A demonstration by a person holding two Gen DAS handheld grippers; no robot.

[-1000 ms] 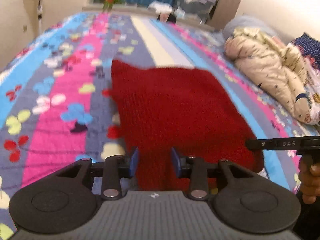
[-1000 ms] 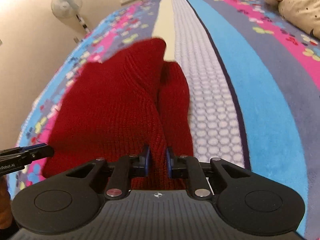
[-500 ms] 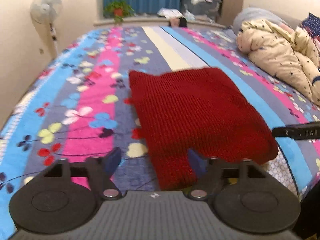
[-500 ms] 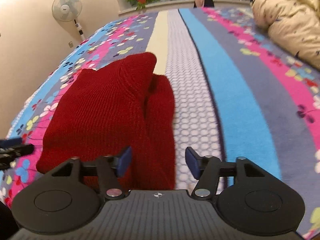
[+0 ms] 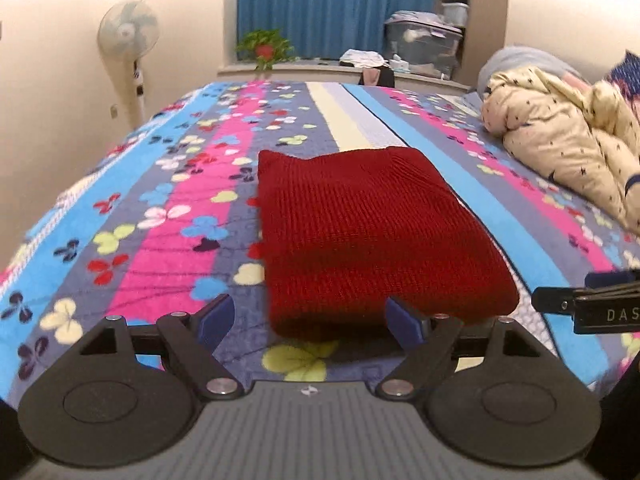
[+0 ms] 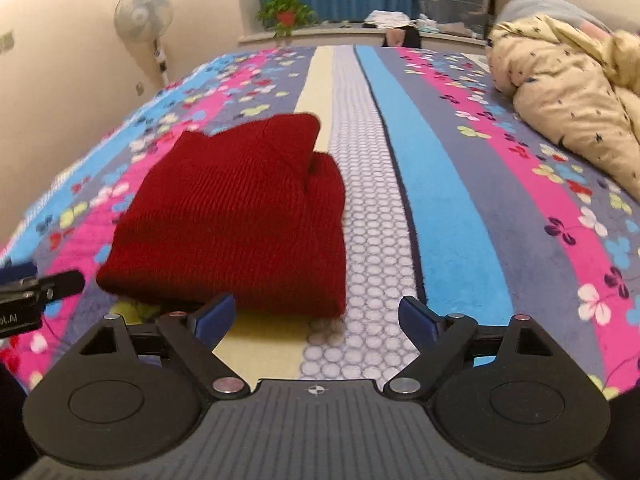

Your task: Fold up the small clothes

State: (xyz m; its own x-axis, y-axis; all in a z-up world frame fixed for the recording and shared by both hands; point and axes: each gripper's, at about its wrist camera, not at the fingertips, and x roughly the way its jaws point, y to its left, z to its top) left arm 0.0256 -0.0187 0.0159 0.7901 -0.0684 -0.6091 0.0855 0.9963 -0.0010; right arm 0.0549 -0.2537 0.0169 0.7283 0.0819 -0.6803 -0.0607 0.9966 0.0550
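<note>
Broadly, a bed (image 5: 120, 216) fills both views, covered in a striped blanket (image 6: 440, 200) of blue, pink, grey and cream bands scattered with clover-like flowers. A cream quilt with small dark stars (image 5: 568, 152) is bunched at the blanket's right side. Behind the bed hang blue curtains (image 5: 320, 8); a standing fan (image 5: 128, 40) is by the left wall, and a potted plant with a red pot (image 6: 286, 14) sits on the sill.

The red knitted garment (image 5: 360, 232) lies folded on the blanket's middle stripes — a thick rectangle, with a second layer showing along its right edge in the right wrist view.

The left gripper (image 5: 308, 318) hangs just short of the garment's near edge, jaws opening and already wide, clear of the knit. The right gripper (image 6: 316, 316) — jaws likewise opening — has only blanket between its blue pads (image 6: 416, 316).
</note>
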